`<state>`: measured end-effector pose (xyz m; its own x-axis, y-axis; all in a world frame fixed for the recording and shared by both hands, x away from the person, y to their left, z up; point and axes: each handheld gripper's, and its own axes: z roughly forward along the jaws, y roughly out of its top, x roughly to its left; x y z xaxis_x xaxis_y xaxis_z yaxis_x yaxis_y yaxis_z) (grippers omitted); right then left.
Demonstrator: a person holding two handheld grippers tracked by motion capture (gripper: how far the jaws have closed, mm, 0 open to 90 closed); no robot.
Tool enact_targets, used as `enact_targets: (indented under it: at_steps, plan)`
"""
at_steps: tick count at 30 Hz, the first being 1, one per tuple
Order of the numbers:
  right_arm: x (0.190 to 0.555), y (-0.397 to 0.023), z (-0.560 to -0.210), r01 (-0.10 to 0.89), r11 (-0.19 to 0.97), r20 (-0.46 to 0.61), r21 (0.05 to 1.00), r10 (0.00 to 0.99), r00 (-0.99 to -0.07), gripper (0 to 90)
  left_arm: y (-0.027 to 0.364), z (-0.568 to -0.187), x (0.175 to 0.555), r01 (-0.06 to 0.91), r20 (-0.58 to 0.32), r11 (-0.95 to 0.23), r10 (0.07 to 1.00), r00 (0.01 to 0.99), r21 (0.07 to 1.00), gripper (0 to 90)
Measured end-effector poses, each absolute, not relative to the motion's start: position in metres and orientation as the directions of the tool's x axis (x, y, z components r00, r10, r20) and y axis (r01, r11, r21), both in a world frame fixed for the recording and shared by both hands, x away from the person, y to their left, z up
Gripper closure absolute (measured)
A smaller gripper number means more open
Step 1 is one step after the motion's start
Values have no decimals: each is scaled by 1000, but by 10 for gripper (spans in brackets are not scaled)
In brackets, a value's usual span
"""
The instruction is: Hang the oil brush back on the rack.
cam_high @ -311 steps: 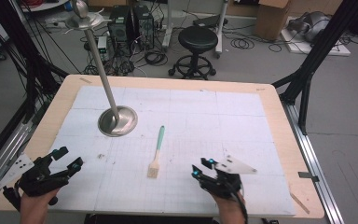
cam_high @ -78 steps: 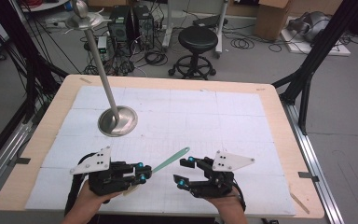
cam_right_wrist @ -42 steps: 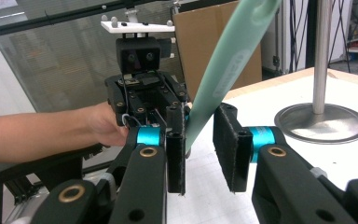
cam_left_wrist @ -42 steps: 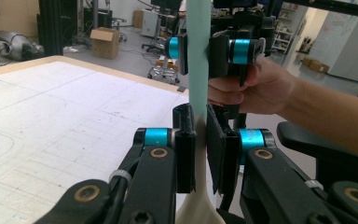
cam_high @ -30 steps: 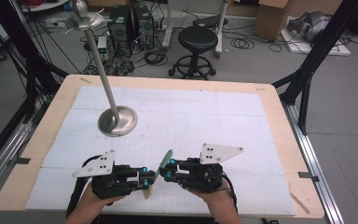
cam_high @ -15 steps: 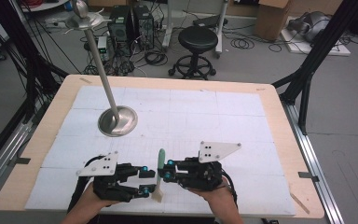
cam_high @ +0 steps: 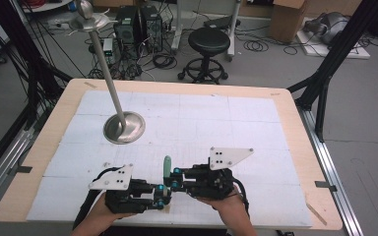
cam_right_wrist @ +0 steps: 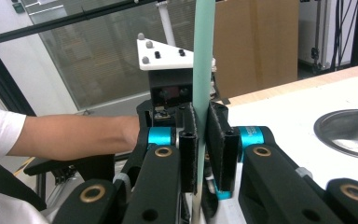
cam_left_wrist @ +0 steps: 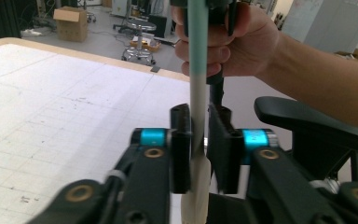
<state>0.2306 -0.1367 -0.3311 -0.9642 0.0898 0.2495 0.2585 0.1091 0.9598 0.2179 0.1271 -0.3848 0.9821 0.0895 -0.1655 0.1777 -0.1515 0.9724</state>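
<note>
A brush with a pale green handle [cam_high: 167, 164] and a whitish lower end stands upright near the table's front edge, held from both sides. My left gripper [cam_high: 161, 194] is shut on the lower part; its jaws have just been closing with the brush [cam_left_wrist: 197, 84] between them, and in the left gripper view the left gripper [cam_left_wrist: 199, 154] pinches the whitish section. My right gripper [cam_high: 174, 179] is shut on the green handle a little higher. In the right gripper view the right gripper [cam_right_wrist: 200, 144] clamps the handle [cam_right_wrist: 204, 56], which runs up out of frame.
A metal stand with a round base [cam_high: 124, 127] and a tall leaning pole sits at the table's left middle. The white gridded mat [cam_high: 256, 123] covers the wooden table. A black stool [cam_high: 209, 42], cables and boxes lie on the floor beyond.
The brush has gone from leaning right to standing upright between the two grippers. The left gripper has shifted slightly and closed on the brush's lower end; the right hand kept still.
</note>
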Motion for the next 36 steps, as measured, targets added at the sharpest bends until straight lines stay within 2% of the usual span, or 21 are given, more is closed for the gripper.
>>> enact_targets:
  at_steps: [3,4,5,8,9,12,14,20,31,36]
  plan:
    - [229,-137,-331,256,102,246,961,103,-964,820,128,-384,217,178,-161,-142,127,979,974,839]
    - [228,-137,-331,251,94,239,963,123,-963,751,128,-384,217,176,-156,-138,139,978,975,843]
    - [227,-136,-330,264,78,248,961,173,-953,580,129,-384,217,179,-154,-139,172,973,974,843]
    - [226,-137,-329,255,80,234,964,215,-948,545,130,-383,217,176,-145,-141,206,968,974,843]
    - [223,-135,-327,243,75,216,967,260,-941,492,130,-382,217,180,-142,-138,248,958,974,843]
    - [221,-134,-325,231,78,197,970,303,-932,492,130,-382,216,184,-138,-136,291,947,974,843]
    - [217,-128,-321,214,100,161,972,383,-910,484,130,-382,216,191,-134,-143,333,933,971,844]
    - [211,-116,-315,210,118,130,971,481,-867,507,125,-383,215,195,-115,-165,399,910,967,844]
    - [208,-104,-310,261,141,129,955,597,-792,620,119,-385,212,201,-95,-182,469,878,963,843]
    - [210,-102,-312,282,144,138,948,615,-776,676,117,-384,211,198,-84,-188,487,870,962,844]
